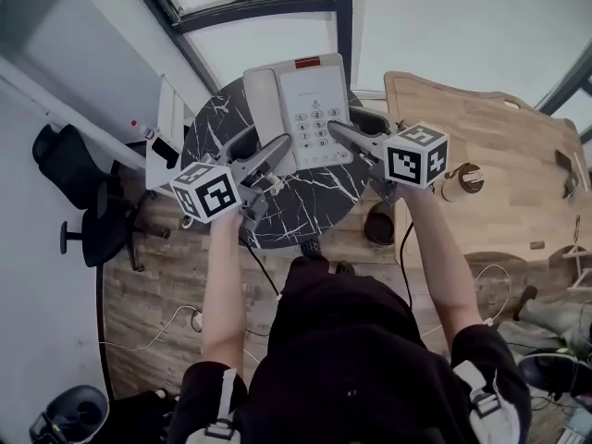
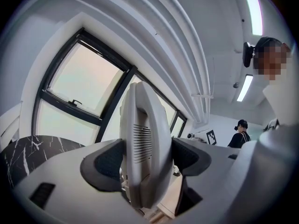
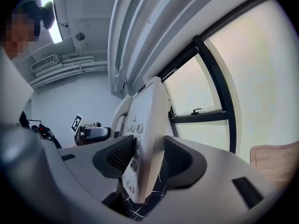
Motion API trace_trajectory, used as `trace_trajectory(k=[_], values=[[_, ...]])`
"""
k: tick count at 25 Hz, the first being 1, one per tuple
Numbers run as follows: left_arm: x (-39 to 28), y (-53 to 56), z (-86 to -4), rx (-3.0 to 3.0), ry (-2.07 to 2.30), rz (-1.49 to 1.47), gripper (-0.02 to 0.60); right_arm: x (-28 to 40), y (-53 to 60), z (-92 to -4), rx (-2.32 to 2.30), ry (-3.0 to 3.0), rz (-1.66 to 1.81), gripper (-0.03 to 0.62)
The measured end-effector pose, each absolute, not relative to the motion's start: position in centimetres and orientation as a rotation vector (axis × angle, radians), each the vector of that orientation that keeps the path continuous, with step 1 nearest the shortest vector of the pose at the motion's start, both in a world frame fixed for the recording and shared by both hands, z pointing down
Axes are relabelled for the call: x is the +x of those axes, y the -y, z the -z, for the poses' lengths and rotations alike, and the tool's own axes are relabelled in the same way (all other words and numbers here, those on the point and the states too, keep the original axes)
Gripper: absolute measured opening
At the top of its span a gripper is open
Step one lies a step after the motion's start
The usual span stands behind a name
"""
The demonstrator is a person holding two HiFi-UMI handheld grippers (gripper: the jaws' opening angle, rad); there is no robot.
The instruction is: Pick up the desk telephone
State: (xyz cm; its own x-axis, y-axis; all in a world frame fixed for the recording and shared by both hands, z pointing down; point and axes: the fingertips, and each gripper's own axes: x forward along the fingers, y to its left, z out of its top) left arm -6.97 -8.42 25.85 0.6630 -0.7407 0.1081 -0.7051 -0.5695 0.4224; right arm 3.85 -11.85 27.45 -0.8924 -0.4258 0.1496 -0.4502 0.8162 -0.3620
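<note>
Nearest, the left gripper is clamped on the handset side of the desk telephone, and the right gripper is clamped on its keypad side. The telephone is pale grey, with grey number keys and a red strip at its top. It is held over the far edge of the black marbled tabletop.

Key print on desk telephone too small to read. Its 2 side edges are covered where left gripper and right gripper clamp it. In both gripper views its lower end drops behind the gripper bodies. Dark round object at bottom-left is cut by the edge and can't be identified.
</note>
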Motion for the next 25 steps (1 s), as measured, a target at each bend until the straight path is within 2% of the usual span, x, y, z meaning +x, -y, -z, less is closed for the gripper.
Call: trace_trajectory(k=[13, 25], values=[[-7.3, 10.1, -18.5, 2.563, 1.166, 0.167, 0.345, 3.6, 13.8, -19.6, 0.721, 3.033, -0.411, 0.222], [-7.2, 9.6, -16.1, 2.617, 1.208, 0.160, 0.344, 3.6, 13.4, -17.7, 0.712, 3.078, -0.384, 0.222]])
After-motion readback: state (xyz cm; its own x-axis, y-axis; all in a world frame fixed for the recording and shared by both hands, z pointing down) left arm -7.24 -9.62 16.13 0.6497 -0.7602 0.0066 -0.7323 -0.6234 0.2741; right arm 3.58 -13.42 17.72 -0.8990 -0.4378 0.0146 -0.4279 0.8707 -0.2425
